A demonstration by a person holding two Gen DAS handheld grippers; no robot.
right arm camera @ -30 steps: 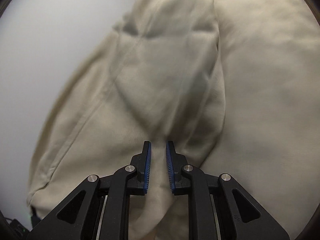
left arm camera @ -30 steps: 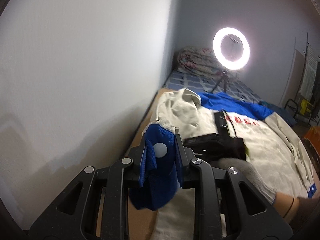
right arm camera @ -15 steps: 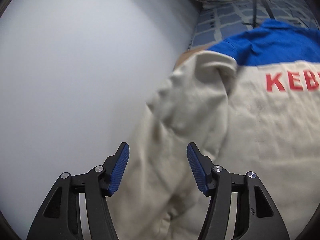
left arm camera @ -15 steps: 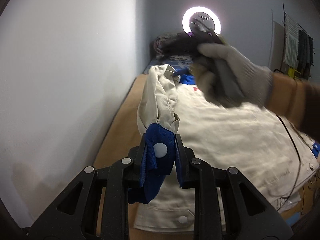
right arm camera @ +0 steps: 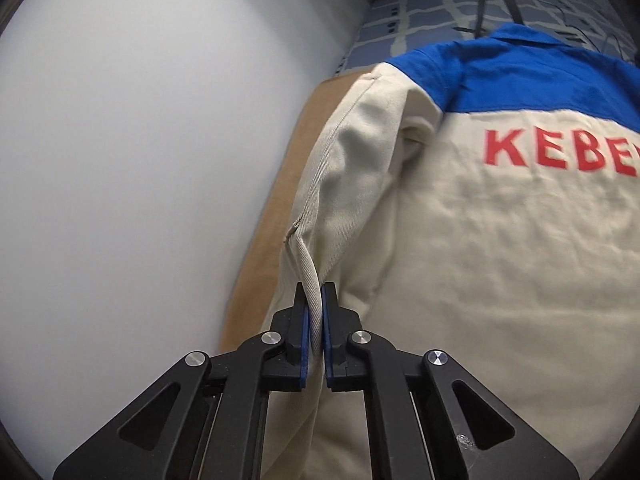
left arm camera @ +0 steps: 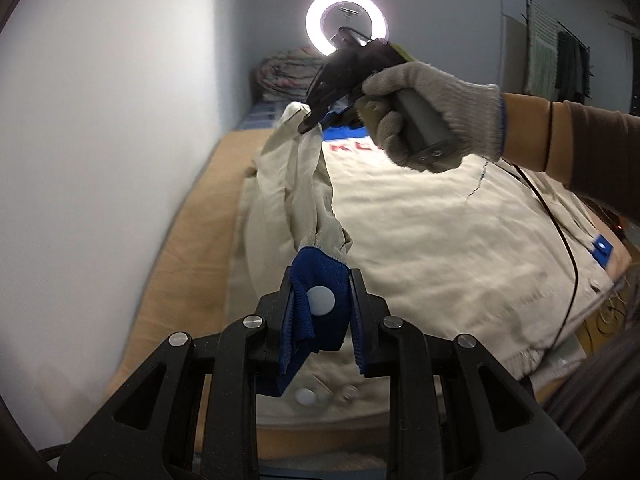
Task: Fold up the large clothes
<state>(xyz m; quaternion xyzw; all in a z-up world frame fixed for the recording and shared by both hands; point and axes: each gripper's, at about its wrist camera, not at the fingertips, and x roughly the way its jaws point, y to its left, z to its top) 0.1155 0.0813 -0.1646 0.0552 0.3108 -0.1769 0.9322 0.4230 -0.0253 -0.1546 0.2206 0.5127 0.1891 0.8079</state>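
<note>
- A cream jacket [left arm camera: 420,232] with a blue yoke lies back-up on a tan mattress [left arm camera: 188,248] against a white wall [left arm camera: 100,140].
- The left gripper [left arm camera: 320,312] is clenched on the sleeve's blue cuff [left arm camera: 316,296], which has a white snap.
- The right gripper [right arm camera: 315,336], held in a gloved hand [left arm camera: 432,108], has just closed, pinching a fold of the sleeve [right arm camera: 340,184] near the shoulder.
- A ring light [left arm camera: 347,23] and a rolled quilt [left arm camera: 288,72] stand beyond; a black cable [left arm camera: 560,232] crosses the jacket.

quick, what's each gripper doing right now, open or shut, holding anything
left gripper: shut on the blue cuff of the jacket sleeve.
right gripper: jaws just closed, shut on a fold of the beige sleeve near the shoulder.
</note>
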